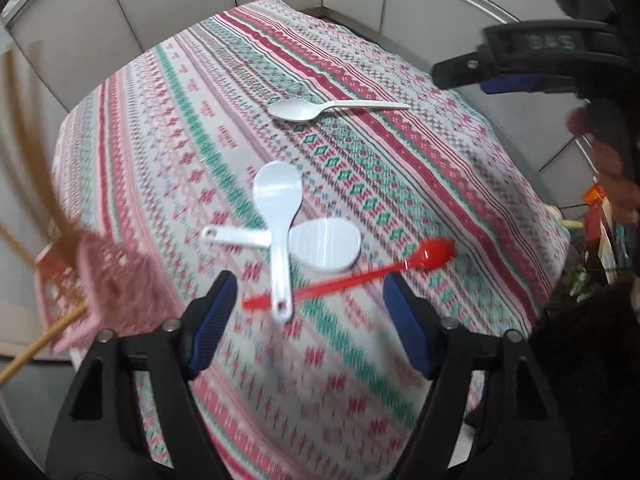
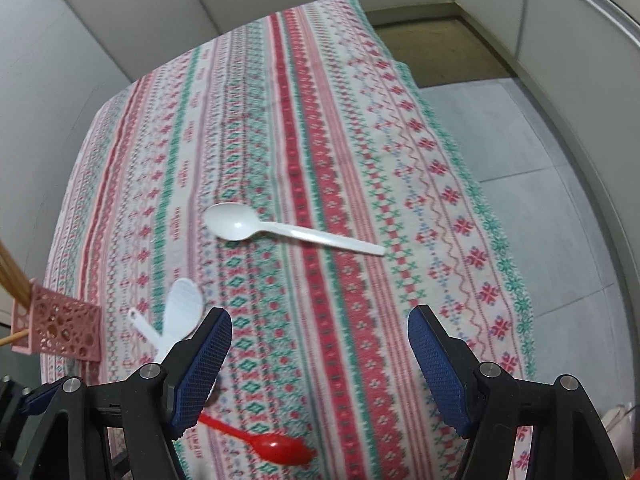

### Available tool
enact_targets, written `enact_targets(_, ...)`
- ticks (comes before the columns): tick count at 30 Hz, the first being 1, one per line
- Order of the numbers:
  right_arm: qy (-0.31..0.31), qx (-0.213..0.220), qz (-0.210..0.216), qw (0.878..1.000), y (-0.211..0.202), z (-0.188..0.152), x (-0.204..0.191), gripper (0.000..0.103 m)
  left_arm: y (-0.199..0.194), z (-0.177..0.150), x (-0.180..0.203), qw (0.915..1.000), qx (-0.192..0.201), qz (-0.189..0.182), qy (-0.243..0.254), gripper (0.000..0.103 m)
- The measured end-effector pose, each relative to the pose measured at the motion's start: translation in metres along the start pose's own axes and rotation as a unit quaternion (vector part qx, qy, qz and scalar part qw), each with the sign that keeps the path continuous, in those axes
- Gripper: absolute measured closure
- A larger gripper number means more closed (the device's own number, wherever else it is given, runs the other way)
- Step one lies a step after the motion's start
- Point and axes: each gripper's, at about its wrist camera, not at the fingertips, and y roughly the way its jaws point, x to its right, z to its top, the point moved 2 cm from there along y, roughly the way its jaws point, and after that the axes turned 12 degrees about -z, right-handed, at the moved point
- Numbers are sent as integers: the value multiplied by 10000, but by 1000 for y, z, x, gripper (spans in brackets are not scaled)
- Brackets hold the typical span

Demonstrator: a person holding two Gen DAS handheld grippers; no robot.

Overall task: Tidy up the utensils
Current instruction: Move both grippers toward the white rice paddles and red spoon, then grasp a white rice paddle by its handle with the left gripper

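Left wrist view
Left claw point(image 1: 310, 312): wide, nothing gripped; blue pads point(image 1: 212, 320) hang above the counter's near part, either side of the red spoon's handle end.
Red spoon point(image 1: 360, 274): flat on the cloth point(image 1: 400, 184), bowl toward the right edge, handle passing under a paddle's handle.
Paddles point(image 1: 280, 220): two white ones crossed mid-counter, one over the other.
White spoon point(image 1: 332, 109): alone nearer the far edge, bowl to the left.
Basket point(image 1: 108, 280): pink, at the left edge, with wooden sticks point(image 1: 28, 152) rising from it.
Right claw point(image 1: 532, 64): upper right, above the counter's right edge; blurred.

Right wrist view
Right claw point(image 2: 320, 360): wide, empty, over the cloth point(image 2: 340, 160).
Red spoon point(image 2: 264, 442): near edge, beside the left pad point(image 2: 204, 368).
White spoon point(image 2: 292, 229): mid-counter, handle pointing right.
Paddles point(image 2: 180, 316): left, partly behind the left pad.
Basket point(image 2: 60, 328): at the left edge.
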Motion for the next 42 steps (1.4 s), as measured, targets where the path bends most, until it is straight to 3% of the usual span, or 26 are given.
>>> enact_targets(6, 242, -124, 47, 9996, 10, 4, 19, 25, 30, 30, -16, 9993, 158, 9, -337, 43)
enact_targets(13, 297, -245, 81, 9992, 18, 6, 25, 25, 57, 56, -35, 9981, 219, 140, -561, 43)
enact_targets(18, 297, -246, 127, 9992, 18, 6, 27, 25, 61, 63, -54, 9966, 211, -1, -797, 44)
enact_targets(23, 304, -258, 146, 9991, 19, 6, 30, 25, 78, 55, -70, 9942, -97, -139, -1060, 59)
enact_targets(26, 322, -282, 169, 9989, 20, 6, 31, 25, 80, 53, -70, 9944, 17, -223, -1032, 63)
enact_targets(27, 334, -293, 186, 9988, 20, 6, 31, 25, 81, 53, -68, 9949, 25, -243, -980, 68)
enact_targets(32, 359, -341, 204, 9986, 23, 5, 30, 25, 86, 54, -63, 9957, 95, -319, -864, 69)
enact_targets(35, 331, -372, 195, 9986, 25, 3, 27, 25, 84, 56, -67, 9945, 161, -374, -970, 82)
enact_targets(37, 311, -387, 176, 9986, 26, 3, 26, 25, 83, 58, -71, 9934, 190, -423, -1048, 103)
enact_targets(42, 317, -404, 152, 9986, 26, 1, 27, 25, 74, 51, -62, 9925, 95, -606, -1054, 103)
